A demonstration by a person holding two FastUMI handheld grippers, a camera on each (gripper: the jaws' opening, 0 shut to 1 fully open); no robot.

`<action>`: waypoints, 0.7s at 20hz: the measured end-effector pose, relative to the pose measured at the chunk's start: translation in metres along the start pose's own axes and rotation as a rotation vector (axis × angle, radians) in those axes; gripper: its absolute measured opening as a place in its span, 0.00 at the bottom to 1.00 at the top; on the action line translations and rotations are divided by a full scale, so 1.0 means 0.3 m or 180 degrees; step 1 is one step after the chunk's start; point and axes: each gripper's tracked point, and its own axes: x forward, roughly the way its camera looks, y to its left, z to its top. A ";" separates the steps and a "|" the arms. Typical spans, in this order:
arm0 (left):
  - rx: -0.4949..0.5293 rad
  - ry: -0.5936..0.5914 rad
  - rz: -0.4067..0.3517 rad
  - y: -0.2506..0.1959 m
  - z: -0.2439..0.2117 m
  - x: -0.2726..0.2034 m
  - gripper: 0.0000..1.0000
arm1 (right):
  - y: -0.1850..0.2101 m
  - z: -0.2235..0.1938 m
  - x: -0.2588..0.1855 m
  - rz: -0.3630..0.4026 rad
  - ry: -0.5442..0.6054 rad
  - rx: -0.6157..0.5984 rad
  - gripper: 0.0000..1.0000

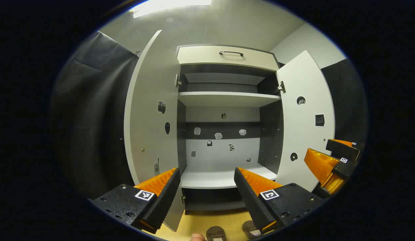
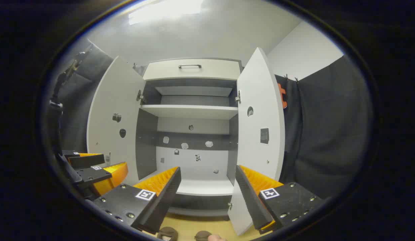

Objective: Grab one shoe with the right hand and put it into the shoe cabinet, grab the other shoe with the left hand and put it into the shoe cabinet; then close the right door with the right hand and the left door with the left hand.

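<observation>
Standing wide open, the shoe cabinet [image 1: 227,100] has nothing on its shelves, so I judge the task to be at its very start: no shoe has gone in and neither door has been closed. In the left gripper view the left door [image 1: 150,110] swings out at about 9 o'clock of the opening and the right door [image 1: 304,120] at about 3 o'clock. The lower shelf [image 1: 210,179] and the upper shelf [image 1: 227,98] both lie bare. Two brown shoes [image 1: 215,233] sit on the yellowish floor [image 1: 207,219] at 6 o'clock, just in front of the cabinet's base and below the fingers; only their near ends can be made out. In the right gripper view the same pair shows at the bottom edge.

All four steps are left, as far as I can tell: right shoe in, left shoe in, right door shut, left door shut.

The left gripper [image 1: 207,187] is held level, aimed straight into the cabinet, its jaws wide apart with nothing between them. The right gripper [image 2: 207,187] points the same way, slightly toward the right door, jaws likewise spread and empty. Each gripper turns up in the other's camera: the right one at 4 o'clock in the left gripper view, the left one at 8 o'clock in the right gripper view, so the two are held side by side, well above the shoes and not touching anything. A fingertip [image 1: 197,237] peeks in at 6 o'clock
</observation>
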 end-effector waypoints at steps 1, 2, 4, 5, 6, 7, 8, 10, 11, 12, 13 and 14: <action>-0.0005 0.0005 0.0001 0.000 -0.003 0.001 0.99 | 0.000 0.000 0.001 0.0009 0.0008 0.0004 0.97; -0.0008 0.0007 0.0010 0.003 -0.003 0.001 0.99 | 0.001 -0.002 0.001 0.0015 0.0015 0.0011 0.97; 0.0001 0.0000 0.0030 0.006 0.000 0.000 0.99 | -0.001 -0.002 -0.001 0.0023 0.0017 0.0020 0.97; 0.0007 -0.0003 0.0036 0.006 0.001 -0.002 0.99 | -0.002 -0.002 0.000 0.0023 0.0017 0.0016 0.97; 0.0010 0.0006 0.0035 0.004 0.001 -0.002 0.98 | -0.003 -0.001 -0.003 0.0021 0.0015 0.0009 0.97; 0.0008 0.0014 0.0029 0.000 -0.003 -0.003 0.99 | -0.002 0.000 -0.001 0.0024 0.0018 0.0004 0.97; 0.0006 0.0022 0.0024 -0.003 -0.005 -0.003 0.99 | 0.002 -0.004 -0.002 0.0031 0.0027 0.0005 0.97; 0.0014 0.0037 0.0037 -0.001 -0.010 -0.004 0.98 | 0.002 -0.004 -0.002 0.0034 0.0045 0.0025 0.97; 0.0015 0.0038 0.0042 0.000 -0.009 -0.007 0.98 | 0.000 -0.003 0.000 0.0033 0.0049 0.0034 0.97; 0.0016 0.0043 0.0047 -0.001 -0.008 -0.007 0.98 | -0.001 -0.006 -0.002 0.0032 0.0052 0.0041 0.97; 0.0016 0.0044 0.0052 0.000 -0.010 -0.009 0.99 | -0.002 -0.006 -0.003 0.0029 0.0055 0.0044 0.97; 0.0020 0.0046 0.0057 0.002 -0.009 -0.010 0.99 | -0.004 -0.009 -0.006 0.0028 0.0059 0.0045 0.97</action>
